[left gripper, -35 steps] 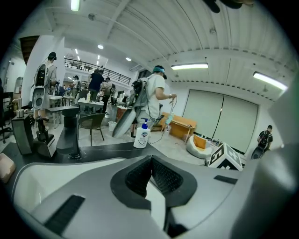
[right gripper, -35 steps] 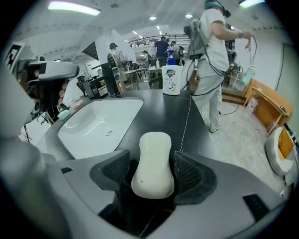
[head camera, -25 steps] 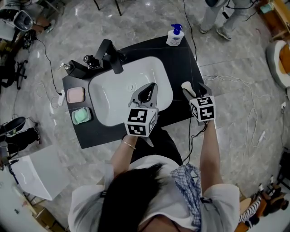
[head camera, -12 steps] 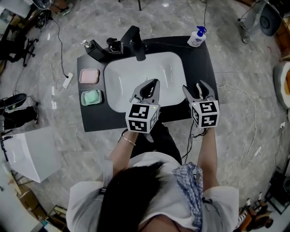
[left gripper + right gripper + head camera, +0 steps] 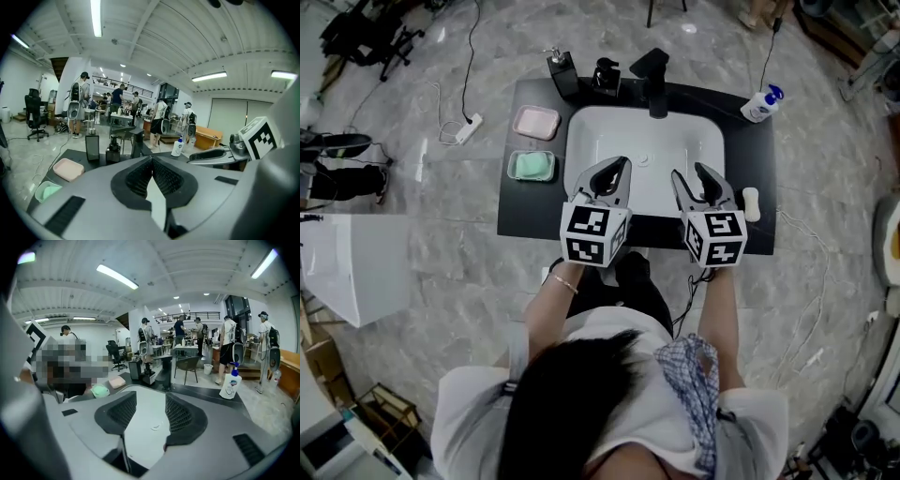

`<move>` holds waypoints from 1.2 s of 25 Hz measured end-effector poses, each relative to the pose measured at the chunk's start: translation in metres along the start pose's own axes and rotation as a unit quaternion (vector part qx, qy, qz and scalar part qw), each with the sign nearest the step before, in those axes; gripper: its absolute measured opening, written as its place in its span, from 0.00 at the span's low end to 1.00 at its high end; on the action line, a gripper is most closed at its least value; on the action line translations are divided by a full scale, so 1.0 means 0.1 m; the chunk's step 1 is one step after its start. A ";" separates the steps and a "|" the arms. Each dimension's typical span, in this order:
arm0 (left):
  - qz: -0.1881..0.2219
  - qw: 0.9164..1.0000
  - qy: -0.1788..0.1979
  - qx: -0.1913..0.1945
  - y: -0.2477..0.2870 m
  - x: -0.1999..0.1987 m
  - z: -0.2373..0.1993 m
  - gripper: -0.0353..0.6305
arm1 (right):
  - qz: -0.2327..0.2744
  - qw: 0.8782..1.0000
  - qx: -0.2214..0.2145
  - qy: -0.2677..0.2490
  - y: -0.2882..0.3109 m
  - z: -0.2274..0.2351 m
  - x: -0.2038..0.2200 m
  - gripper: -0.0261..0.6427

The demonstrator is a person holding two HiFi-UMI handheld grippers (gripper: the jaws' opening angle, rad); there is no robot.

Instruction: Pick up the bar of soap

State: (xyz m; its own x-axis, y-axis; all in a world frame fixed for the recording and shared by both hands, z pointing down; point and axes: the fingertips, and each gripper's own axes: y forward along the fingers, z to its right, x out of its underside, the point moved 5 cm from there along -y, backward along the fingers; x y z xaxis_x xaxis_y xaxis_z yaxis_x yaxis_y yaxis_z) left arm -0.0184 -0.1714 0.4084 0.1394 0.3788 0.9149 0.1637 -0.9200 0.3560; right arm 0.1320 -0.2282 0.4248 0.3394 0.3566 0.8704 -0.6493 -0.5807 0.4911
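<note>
A grey marbled floor surrounds a black counter [image 5: 530, 211] with a white basin [image 5: 609, 136] sunk into it, and a black tap [image 5: 654, 70] stands at the far rim. The bar of soap [image 5: 751, 203], pale cream, lies on the bare strip of counter right of the basin, near the front right corner. The right claw [image 5: 689, 173] hovers over the near right part of the basin, just left of the soap and not touching it. Its jaws stand partly apart, having just been closing, with only the basin showing between them. The left claw [image 5: 617, 167] hangs beside it over the near middle of the basin, its jaws pressed together at the tips and holding nothing. A white pump bottle [image 5: 762, 103] with a blue top stands at the far right corner, well apart from the soap. On the left of the counter sit a pink dish [image 5: 535, 122] and, nearer, a green dish [image 5: 532, 166]. Two dark dispensers [image 5: 562, 67] stand by the tap. A power strip [image 5: 469, 127] lies on the floor to the left. People stand among desks in the background.
</note>
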 end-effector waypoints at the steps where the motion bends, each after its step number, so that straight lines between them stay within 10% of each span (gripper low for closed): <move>1: 0.002 1.000 -0.002 -0.006 -0.06 0.00 -0.06 0.07 | 0.003 1.000 -0.007 0.000 0.03 -0.09 -0.02 0.34; 16: 0.025 0.997 -0.027 -0.068 -0.80 0.08 -0.75 0.07 | 0.023 0.999 -0.034 -0.029 0.39 -1.18 -0.26 0.08; 30: 0.038 0.992 -0.068 -0.102 -1.27 0.19 -1.31 0.07 | 0.020 0.995 -0.069 -0.070 0.65 -1.97 -0.36 0.06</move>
State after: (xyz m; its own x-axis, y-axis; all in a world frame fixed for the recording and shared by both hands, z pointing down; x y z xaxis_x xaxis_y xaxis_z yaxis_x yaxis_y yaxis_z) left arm -0.1646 -0.0603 0.4054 0.2760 0.3055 0.9113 -0.0521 -0.9420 0.3316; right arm -0.0564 -0.1348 0.4185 0.3968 0.2252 0.8899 -0.7474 -0.4835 0.4556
